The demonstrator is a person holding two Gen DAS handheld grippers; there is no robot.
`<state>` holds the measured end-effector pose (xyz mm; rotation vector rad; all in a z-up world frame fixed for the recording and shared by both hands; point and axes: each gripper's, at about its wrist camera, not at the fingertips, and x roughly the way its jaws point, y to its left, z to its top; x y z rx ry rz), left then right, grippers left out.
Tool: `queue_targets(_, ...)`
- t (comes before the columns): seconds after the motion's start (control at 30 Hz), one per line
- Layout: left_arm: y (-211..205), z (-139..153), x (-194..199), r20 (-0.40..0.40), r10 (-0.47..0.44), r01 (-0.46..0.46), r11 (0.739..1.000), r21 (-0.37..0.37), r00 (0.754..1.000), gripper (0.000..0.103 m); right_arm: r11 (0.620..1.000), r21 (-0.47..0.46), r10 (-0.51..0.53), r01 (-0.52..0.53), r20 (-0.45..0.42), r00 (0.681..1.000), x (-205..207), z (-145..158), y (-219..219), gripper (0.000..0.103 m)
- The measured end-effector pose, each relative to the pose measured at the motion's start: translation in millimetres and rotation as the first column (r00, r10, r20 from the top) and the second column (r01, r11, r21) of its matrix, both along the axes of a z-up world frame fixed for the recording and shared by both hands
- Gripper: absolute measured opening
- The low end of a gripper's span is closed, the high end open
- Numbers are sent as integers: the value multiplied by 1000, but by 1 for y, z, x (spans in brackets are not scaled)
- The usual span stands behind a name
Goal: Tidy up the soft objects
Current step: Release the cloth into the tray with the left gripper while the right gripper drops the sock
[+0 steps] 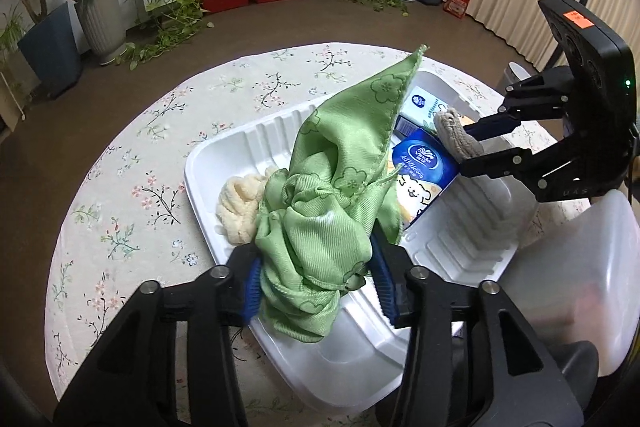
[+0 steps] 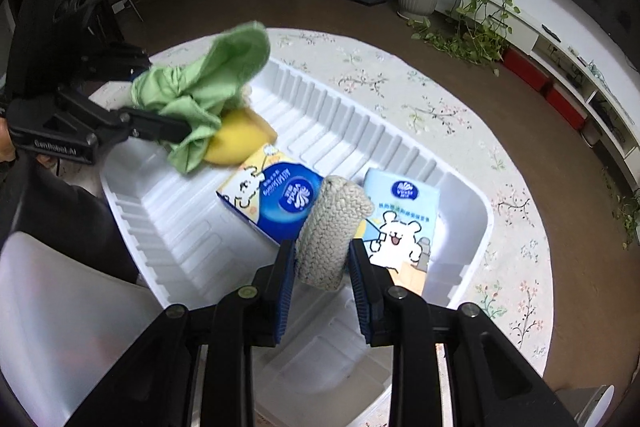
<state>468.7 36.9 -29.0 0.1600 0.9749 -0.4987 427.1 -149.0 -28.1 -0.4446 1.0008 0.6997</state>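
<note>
A white ribbed tray [image 1: 240, 147] [image 2: 460, 187] sits on a round floral-cloth table. My left gripper [image 1: 314, 255] [image 2: 168, 99] is shut on a bunched green cloth [image 1: 320, 211] [image 2: 200, 87], held just over the tray's near-left end with one corner sticking up. Under it lies a cream fluffy towel [image 1: 236, 207] [image 2: 236, 143]. My right gripper [image 2: 322, 255] [image 1: 466, 147] is shut on a grey knitted roll [image 2: 328, 227] [image 1: 454, 135], held above the tray's other end. Two tissue packs lie in the tray: a dark blue pack [image 1: 424, 163] [image 2: 280, 199] and a light blue pack [image 1: 424, 103] [image 2: 404, 211].
The floral tablecloth [image 1: 140, 167] [image 2: 440, 99] has bare room beyond the tray. A translucent white plastic bin [image 1: 580, 267] [image 2: 60, 307] stands close beside the tray's near end. Potted plants and a low white TV shelf line the far wall.
</note>
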Motion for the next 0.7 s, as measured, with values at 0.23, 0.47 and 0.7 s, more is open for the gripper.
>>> queue_targets(0.23,8,2,2,6,26,-26,999,-29,1000,74,1000,4,-20,20,19,1000,-1,2,-3,38)
queue_targets(0.47,16,6,-5,27,47,-45,997,-62,999,88,997,46,-59,57,41,997,-3,12,-18,60)
queue_targets(0.7,34,19,-15,71,134,-125,985,-116,988,103,989,96,-121,115,59,991,-7,23,-35,85)
